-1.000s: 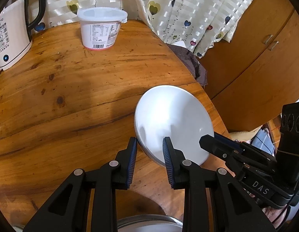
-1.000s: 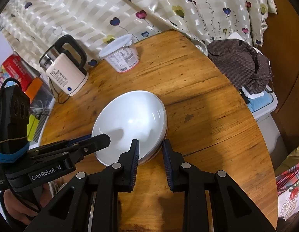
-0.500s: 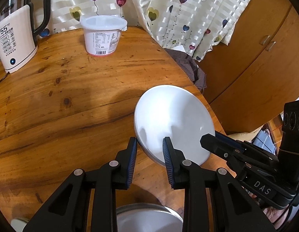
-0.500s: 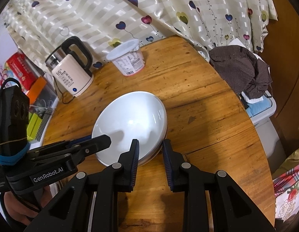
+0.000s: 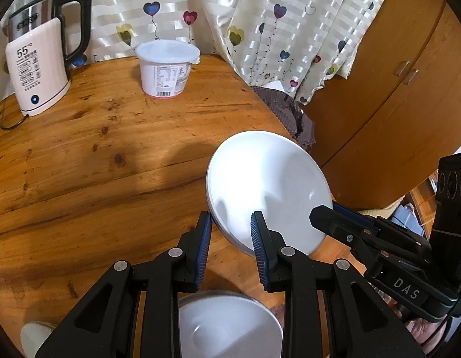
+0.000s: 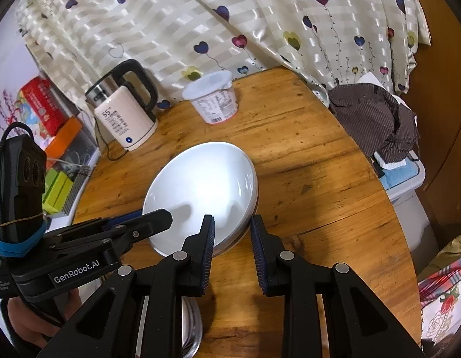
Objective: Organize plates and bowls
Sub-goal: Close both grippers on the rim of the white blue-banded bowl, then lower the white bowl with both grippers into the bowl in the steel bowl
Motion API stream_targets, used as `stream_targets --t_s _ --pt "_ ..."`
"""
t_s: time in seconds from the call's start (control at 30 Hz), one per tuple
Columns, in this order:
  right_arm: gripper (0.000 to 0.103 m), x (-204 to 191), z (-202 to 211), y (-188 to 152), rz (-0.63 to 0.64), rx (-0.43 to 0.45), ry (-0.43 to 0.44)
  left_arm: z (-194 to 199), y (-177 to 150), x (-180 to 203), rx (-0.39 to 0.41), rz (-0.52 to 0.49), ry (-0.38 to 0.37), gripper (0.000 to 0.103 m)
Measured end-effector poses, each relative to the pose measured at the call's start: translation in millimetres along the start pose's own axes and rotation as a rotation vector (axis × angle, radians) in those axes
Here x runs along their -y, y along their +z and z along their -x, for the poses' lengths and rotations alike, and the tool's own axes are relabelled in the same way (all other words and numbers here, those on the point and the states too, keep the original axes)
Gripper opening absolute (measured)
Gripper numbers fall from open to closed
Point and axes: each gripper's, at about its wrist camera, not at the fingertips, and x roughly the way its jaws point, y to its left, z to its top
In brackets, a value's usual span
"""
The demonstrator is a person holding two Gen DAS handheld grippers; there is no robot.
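A white plate (image 5: pixel 266 191) is held up off the wooden table (image 5: pixel 96 161), tilted. My left gripper (image 5: pixel 230 223) is shut on its left rim. My right gripper (image 6: pixel 232 223) is shut on its right rim; the plate also shows in the right wrist view (image 6: pixel 200 197). The right gripper's fingers (image 5: pixel 329 214) reach in from the right in the left wrist view. Another white dish with a grey rim (image 5: pixel 227 325) lies on the table below my left gripper. Its edge shows in the right wrist view (image 6: pixel 190 328).
A white electric kettle (image 5: pixel 39 68) and a white lidded tub (image 5: pixel 166 70) stand at the back of the table by the heart-patterned curtain. A brown cloth (image 6: pixel 376 122) lies on a bin beyond the table's right edge. A wooden cabinet (image 5: pixel 394 89) stands to the right.
Both grippers have risen with the plate between them. The table looks farther below, and the dish under the left gripper has come into view.
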Motion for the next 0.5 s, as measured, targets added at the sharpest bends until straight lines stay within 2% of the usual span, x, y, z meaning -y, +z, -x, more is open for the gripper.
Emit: stream_targets --t_s 0.5 --pt "0.024 -33 27 -15 0.046 0.020 0.020 41 -24 -4 0.050 0.016 0.015 0.028"
